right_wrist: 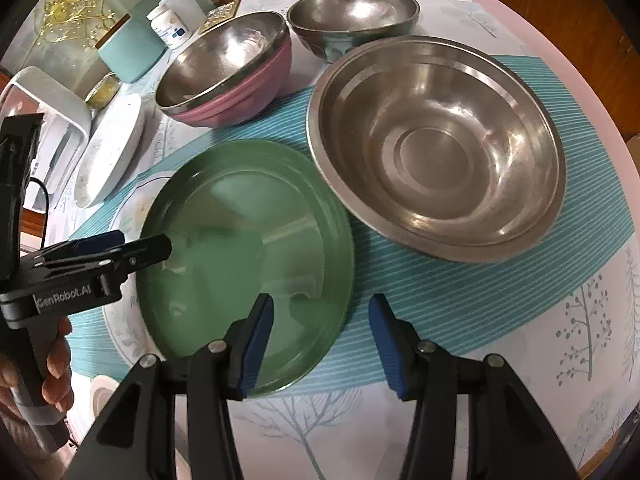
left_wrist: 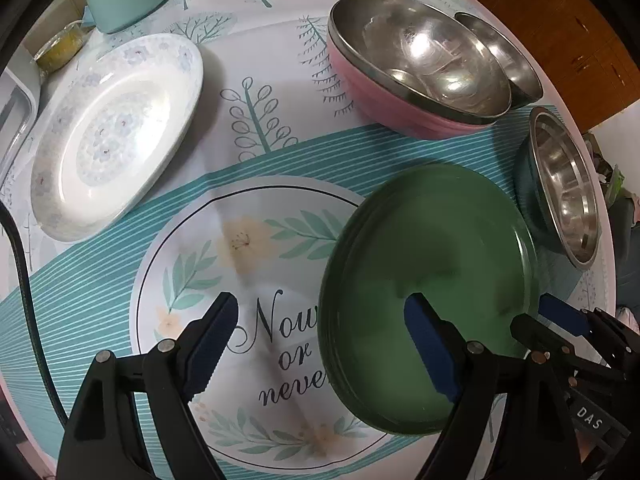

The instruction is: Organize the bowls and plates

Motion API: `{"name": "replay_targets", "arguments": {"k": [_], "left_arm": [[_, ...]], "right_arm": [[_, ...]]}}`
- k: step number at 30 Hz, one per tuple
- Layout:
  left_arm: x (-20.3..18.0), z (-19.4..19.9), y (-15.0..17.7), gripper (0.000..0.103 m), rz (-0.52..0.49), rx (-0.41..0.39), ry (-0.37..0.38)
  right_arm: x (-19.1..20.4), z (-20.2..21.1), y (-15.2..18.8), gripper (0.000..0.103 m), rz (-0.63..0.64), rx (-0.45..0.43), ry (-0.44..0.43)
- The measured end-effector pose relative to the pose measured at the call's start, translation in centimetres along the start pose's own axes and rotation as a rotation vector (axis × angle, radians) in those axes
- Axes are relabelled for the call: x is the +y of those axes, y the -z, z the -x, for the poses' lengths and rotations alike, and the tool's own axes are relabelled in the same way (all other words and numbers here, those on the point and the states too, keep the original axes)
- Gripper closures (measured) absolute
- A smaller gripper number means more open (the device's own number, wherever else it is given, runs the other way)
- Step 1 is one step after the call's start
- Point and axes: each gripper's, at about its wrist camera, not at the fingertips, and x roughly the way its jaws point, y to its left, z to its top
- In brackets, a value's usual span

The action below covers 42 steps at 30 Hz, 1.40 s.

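On my left camera the left claw [left_wrist: 320,344] is spread wide, released, with one blue pad [left_wrist: 430,350] lying over the near part of the green plate [left_wrist: 432,264] and the other pad over the printed tablecloth [left_wrist: 120,280] at lower centre. I cannot tell whether that pad touches the plate. The plate fills the lower right of this frame. The white flowered plate [left_wrist: 116,132] sits at the upper left, well apart from it. At the upper right a steel bowl nests inside a pink bowl [left_wrist: 384,104], with a smaller steel bowl [left_wrist: 504,60] just behind. A wide steel bowl [left_wrist: 564,184] sits at the right edge, near the green plate's far rim. On my right camera the right claw [right_wrist: 322,344] is also released, its jaws open on either side of the plate's near rim at lower centre, gripping nothing.
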Motion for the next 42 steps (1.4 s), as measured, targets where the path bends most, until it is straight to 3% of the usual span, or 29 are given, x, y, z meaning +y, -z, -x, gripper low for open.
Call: {"name": "replay_targets", "arguments": {"k": [7, 10, 17, 20, 29, 42], "left_arm": [[-0.5, -0.9, 0.1, 0.021, 0.0, 0.007, 0.021], [-0.5, -1.3, 0.1, 0.028, 0.005, 0.006, 0.015], [-1.4, -1.6, 0.1, 0.049, -0.036, -0.02, -0.004], [-1.8, -1.5, 0.2, 0.075, -0.041, -0.027, 0.049], [-0.8, -1.9, 1.1, 0.081, 0.01, 0.01, 0.093], [-1.2, 3.4, 8.2, 0.082, 0.037, -0.014, 0.098]], "right_arm": [[-0.4, -1.1, -0.5, 0.072, -0.022, 0.014, -0.015], [-0.5, -1.1, -0.6, 0.079, -0.02, 0.009, -0.018], [-0.6, -1.1, -0.7, 0.083, -0.03, 0.006, -0.03], [-0.7, -1.0, -0.6, 0.084, -0.033, 0.002, -0.035], [-1.9, -0.1, 0.9, 0.088, -0.041, 0.001, -0.049], [-0.5, 3.5, 4.5, 0.09, 0.017, 0.001, -0.106]]}}
